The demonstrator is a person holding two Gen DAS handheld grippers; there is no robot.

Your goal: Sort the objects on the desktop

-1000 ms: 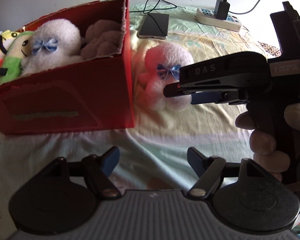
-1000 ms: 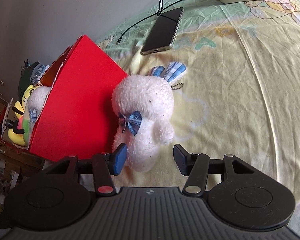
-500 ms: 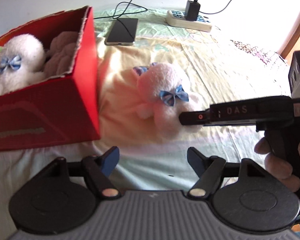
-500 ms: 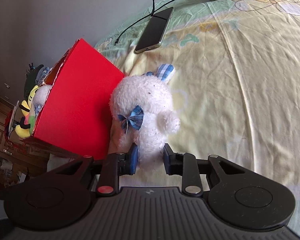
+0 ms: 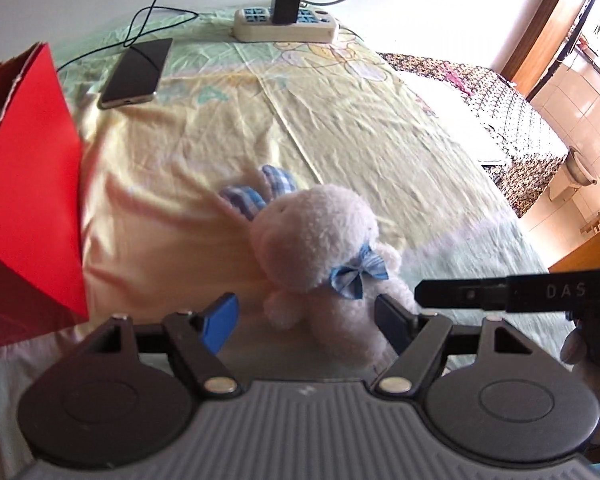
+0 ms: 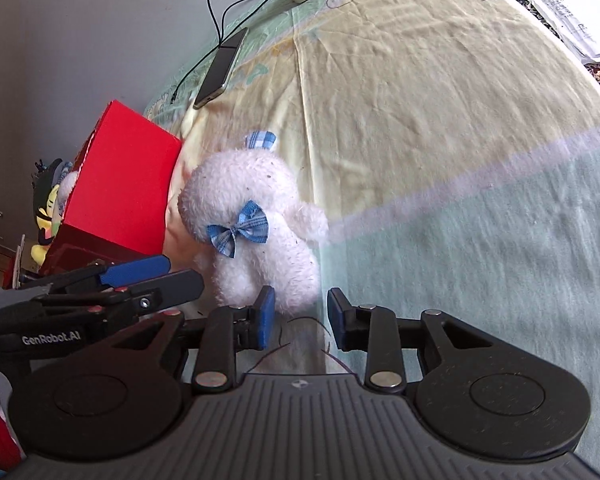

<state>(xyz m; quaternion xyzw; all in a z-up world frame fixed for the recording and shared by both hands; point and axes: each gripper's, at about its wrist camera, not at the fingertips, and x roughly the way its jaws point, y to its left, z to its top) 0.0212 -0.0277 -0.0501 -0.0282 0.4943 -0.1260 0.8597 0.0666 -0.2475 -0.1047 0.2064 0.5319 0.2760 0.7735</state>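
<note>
The red box (image 6: 120,184) sits at the left; just beside it the plush bunny (image 6: 256,232) lies on the bed, ears pointing away. The left gripper (image 5: 304,320) has jaws wide around its feet. The right gripper (image 6: 300,316), jaws just reopening slightly, stands narrowly parted at its foot; whether it pinches it, I cannot tell.

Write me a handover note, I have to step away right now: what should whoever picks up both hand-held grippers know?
Left hand-held gripper: open, with the white plush toy lying between its fingertips, not clamped.
Right hand-held gripper: narrow gap, its jaws have just been opening; the toy's base sits at its tips, apparently not gripped.
Red box: left of the toy, with other plush toys showing at its opening.
Left to do: grasp the white toy and put it in the box.
</note>
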